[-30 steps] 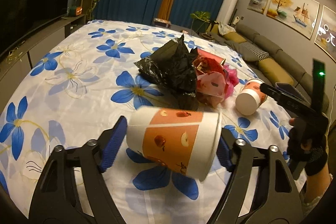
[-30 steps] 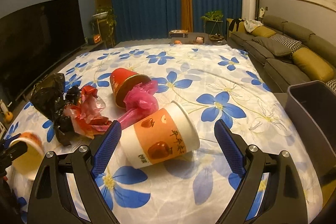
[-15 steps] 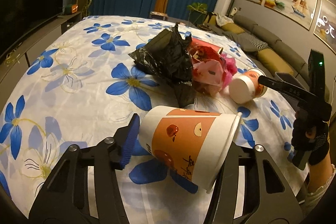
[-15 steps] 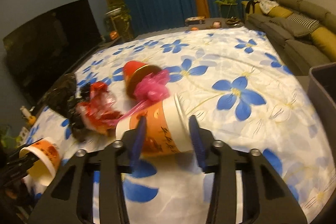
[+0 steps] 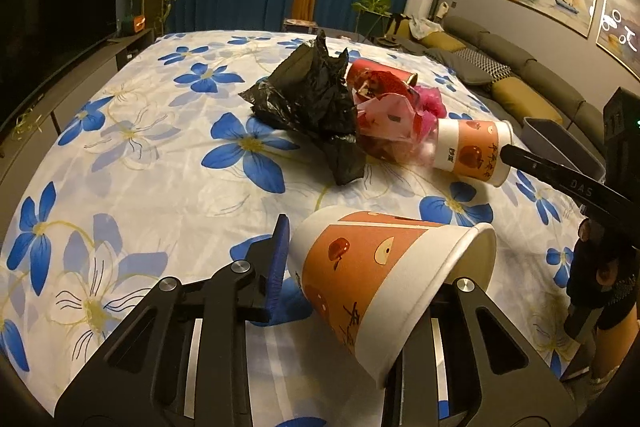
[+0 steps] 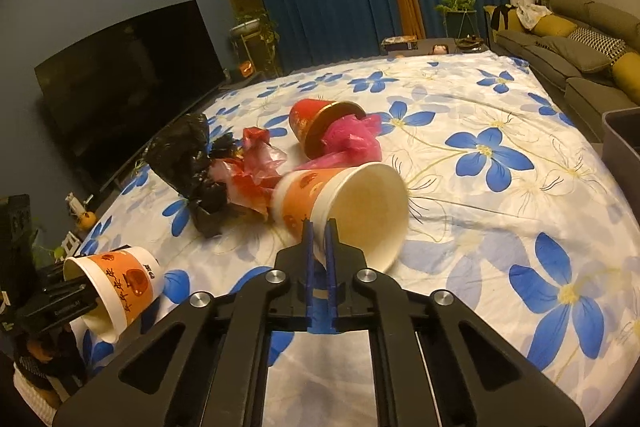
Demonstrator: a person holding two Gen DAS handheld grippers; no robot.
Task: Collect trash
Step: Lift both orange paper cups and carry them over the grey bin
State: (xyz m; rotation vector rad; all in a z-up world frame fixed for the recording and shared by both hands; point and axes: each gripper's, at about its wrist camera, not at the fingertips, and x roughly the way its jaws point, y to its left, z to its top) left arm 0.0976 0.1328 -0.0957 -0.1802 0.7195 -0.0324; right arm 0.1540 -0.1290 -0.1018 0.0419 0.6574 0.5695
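Note:
Two orange-and-white paper cups lie on the flowered tablecloth (image 5: 132, 131). The near cup (image 5: 380, 267) lies across my left gripper (image 5: 324, 239), whose jaws are closing. The blue left pad (image 5: 280, 259) is at the cup's base and the other finger is hidden in its mouth. The right wrist view shows that cup (image 6: 120, 279) hanging on the left gripper (image 6: 60, 301). My right gripper (image 6: 319, 231) is shut on the rim of the second cup (image 6: 344, 203), also seen in the left wrist view (image 5: 468, 151). A black bag (image 5: 312, 95), red and pink wrappers (image 5: 384, 119) and a red cup (image 6: 316, 119) are piled behind.
A grey bin (image 6: 624, 139) stands past the table's right edge, with a sofa (image 5: 532, 95) behind it. A dark TV (image 6: 128, 79) and its low cabinet run along the left side. A gloved hand (image 5: 600, 279) holds the right gripper.
Both pairs of jaws have narrowed around their cups. The right jaws went from wide apart to pinched on its cup's rim, and that cup's mouth now faces the right camera.

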